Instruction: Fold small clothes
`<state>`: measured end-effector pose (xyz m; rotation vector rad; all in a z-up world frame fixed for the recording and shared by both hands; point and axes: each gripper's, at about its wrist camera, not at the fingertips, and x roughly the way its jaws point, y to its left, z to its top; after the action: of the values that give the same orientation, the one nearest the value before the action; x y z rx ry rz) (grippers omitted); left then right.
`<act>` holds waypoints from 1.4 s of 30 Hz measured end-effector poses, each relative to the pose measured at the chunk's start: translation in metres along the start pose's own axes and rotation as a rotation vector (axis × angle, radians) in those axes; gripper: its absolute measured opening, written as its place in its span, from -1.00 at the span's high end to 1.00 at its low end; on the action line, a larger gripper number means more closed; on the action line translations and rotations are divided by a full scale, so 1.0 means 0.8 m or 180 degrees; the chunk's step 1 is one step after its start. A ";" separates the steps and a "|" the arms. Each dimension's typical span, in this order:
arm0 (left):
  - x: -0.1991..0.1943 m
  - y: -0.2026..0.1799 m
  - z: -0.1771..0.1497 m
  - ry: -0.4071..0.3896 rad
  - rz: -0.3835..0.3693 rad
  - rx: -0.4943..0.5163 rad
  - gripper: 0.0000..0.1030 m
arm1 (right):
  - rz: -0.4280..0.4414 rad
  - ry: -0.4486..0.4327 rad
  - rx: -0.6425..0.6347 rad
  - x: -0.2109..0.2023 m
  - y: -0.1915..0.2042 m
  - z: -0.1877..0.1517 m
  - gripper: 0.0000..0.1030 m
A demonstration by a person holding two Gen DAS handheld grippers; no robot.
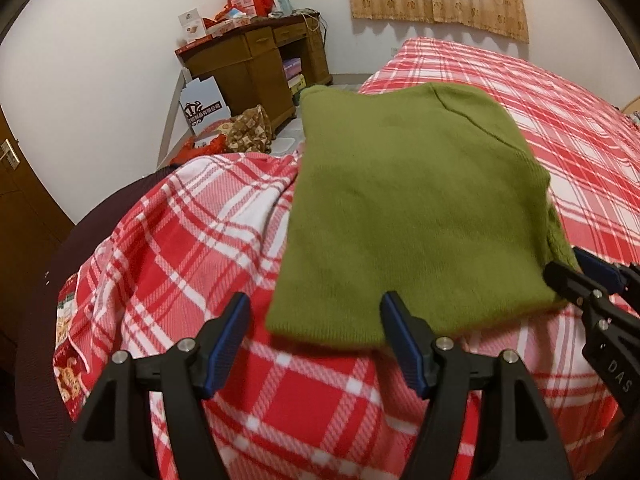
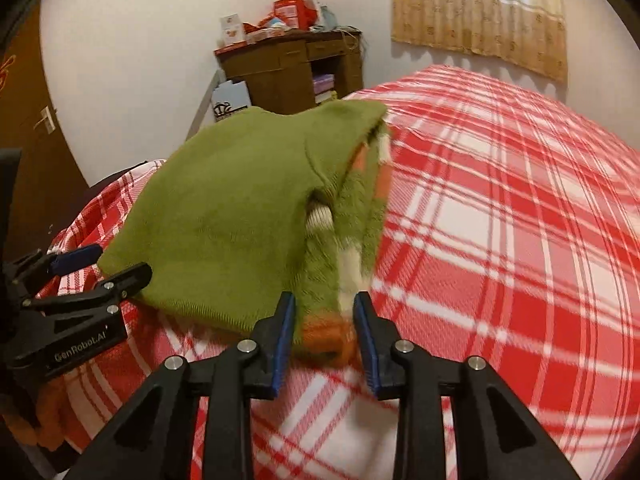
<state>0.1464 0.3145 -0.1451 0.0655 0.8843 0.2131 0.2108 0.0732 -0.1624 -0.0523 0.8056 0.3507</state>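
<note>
Between the right gripper's narrowed fingers, the green sweater's orange cuff; left gripper wide, straddling its hem.

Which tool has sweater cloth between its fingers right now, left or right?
The right tool: the green sweater's orange-trimmed edge sits between its blue fingers. The left tool is open over the red plaid blanket, its fingers astride the sweater's near corner, gripping nothing.

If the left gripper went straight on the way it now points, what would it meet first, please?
Probably the near hem of the green sweater; the open left gripper sits just short of it above the plaid blanket.
</note>
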 end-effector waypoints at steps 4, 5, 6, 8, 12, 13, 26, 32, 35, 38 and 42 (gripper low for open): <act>-0.006 -0.009 -0.014 0.0068 0.0010 0.0087 -0.36 | 0.0033 0.0067 0.0156 -0.013 -0.002 -0.017 0.33; -0.006 -0.011 -0.018 0.0118 0.0002 0.0104 -0.36 | 0.0014 0.0127 0.0183 -0.014 -0.001 -0.022 0.32; -0.006 -0.012 -0.022 0.0172 -0.0003 0.0112 -0.36 | -0.0051 0.0194 0.0195 -0.014 0.001 -0.026 0.27; -0.007 -0.016 -0.032 0.0233 0.0010 0.0132 -0.36 | -0.0267 0.0328 0.0185 -0.018 0.007 -0.036 0.14; -0.020 -0.025 -0.045 0.0234 0.0086 0.0291 -0.36 | -0.0388 0.0359 0.0172 -0.038 0.014 -0.047 -0.24; -0.021 -0.025 -0.045 0.0262 0.0084 0.0268 -0.37 | -0.0398 0.0355 0.0160 -0.044 0.016 -0.049 -0.25; -0.137 -0.004 -0.008 -0.0408 0.0240 0.0148 -0.95 | -0.0287 0.0212 0.0174 -0.125 0.042 -0.023 -0.26; -0.189 0.025 0.013 -0.0806 0.0297 0.0074 -1.00 | -0.0141 -0.0040 0.0271 -0.176 0.056 0.003 -0.29; -0.219 0.040 0.017 -0.0999 0.0265 0.0000 -1.00 | -0.0171 -0.0284 0.0222 -0.209 0.065 0.021 -0.29; -0.241 0.052 0.020 -0.1188 0.0311 -0.0029 -1.00 | -0.0216 -0.0613 0.0134 -0.252 0.080 0.038 -0.30; -0.278 0.079 0.024 -0.1421 0.0256 -0.0153 -1.00 | -0.0205 -0.1042 0.0054 -0.302 0.099 0.056 -0.50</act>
<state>0.0150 0.3297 0.0454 0.0997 0.4320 0.2816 0.0616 0.0861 0.0480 -0.0045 0.4817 0.2820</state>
